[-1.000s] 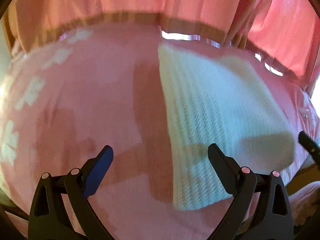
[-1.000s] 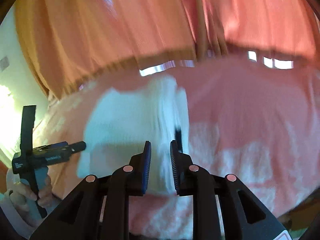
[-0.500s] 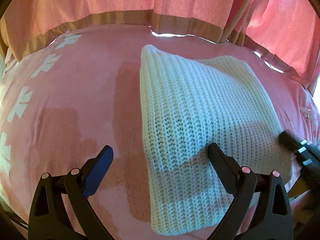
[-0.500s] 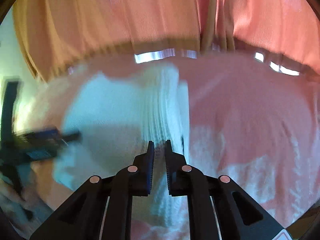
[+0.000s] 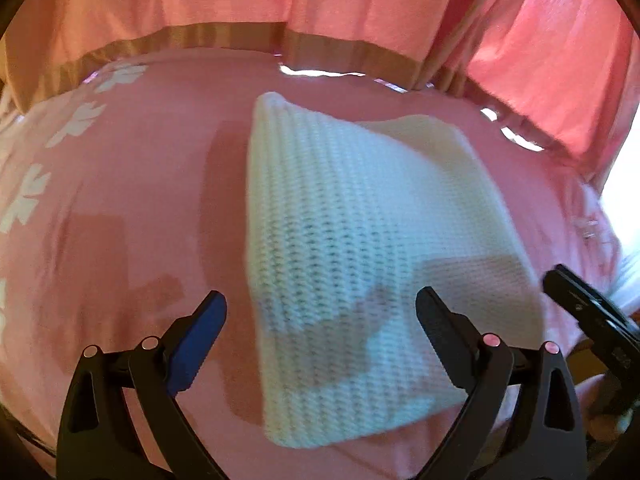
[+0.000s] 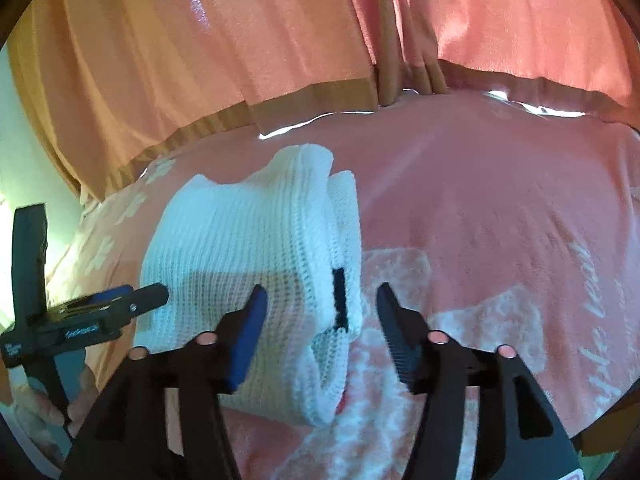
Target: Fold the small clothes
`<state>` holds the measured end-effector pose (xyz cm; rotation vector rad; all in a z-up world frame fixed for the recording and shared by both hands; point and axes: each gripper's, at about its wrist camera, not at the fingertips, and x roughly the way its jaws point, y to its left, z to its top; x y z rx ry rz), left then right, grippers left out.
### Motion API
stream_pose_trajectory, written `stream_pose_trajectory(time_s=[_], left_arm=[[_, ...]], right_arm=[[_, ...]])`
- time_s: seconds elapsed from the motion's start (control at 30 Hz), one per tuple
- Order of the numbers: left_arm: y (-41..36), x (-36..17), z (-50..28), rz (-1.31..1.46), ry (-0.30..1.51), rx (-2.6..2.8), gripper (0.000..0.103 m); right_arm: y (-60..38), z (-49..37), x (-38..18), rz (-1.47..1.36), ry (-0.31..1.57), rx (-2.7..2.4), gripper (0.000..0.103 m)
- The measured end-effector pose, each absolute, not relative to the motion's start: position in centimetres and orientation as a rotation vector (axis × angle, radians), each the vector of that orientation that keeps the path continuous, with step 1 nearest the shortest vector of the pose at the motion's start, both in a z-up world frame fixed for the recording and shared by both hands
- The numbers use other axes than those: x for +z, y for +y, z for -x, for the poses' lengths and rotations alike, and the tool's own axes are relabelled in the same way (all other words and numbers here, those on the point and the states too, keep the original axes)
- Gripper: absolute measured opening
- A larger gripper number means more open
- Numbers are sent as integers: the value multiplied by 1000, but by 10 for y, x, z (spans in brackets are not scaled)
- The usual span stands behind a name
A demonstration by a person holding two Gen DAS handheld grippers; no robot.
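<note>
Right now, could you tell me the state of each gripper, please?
Left gripper: open, holding nothing, hovering over the folded white knit garment.
Right gripper: open, holding nothing, fingers either side of the garment's edge.

Both tongs [image 5: 320, 312] [image 6: 320, 312] agape, empty.

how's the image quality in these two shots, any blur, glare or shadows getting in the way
Left wrist view: the white knit garment is mostly sharp, gripper shadows darken its near end, and daylight blows out at the right edge. Right wrist view: the garment's knit reads clearly, the pink bedspread looks slightly smeared, with bright glare at the far left. Both show strong fisheye curvature.
</note>
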<state>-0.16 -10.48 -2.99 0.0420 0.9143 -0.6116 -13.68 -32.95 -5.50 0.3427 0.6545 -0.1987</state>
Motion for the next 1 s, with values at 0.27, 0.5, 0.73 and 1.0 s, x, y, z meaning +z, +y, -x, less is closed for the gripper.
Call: stream_pose_trajectory(time_s=[0.27,0.5,0.73,1.0], left_arm=[[-113,-42,-15,17,981,-629,96],[-121,-60,-33,62,1044,-626,96],[-125,-73,-41,97,1084,-627,98],[-128,-76,-40,99,1077,-631,98]], right_arm=[[-339,108,-87,-458,789,-130,75],[-342,87,-118,-609,845,-76,82],[-347,79,-126,-674,812,-48,88],[-349,70,-125,-679,781,-51,83]])
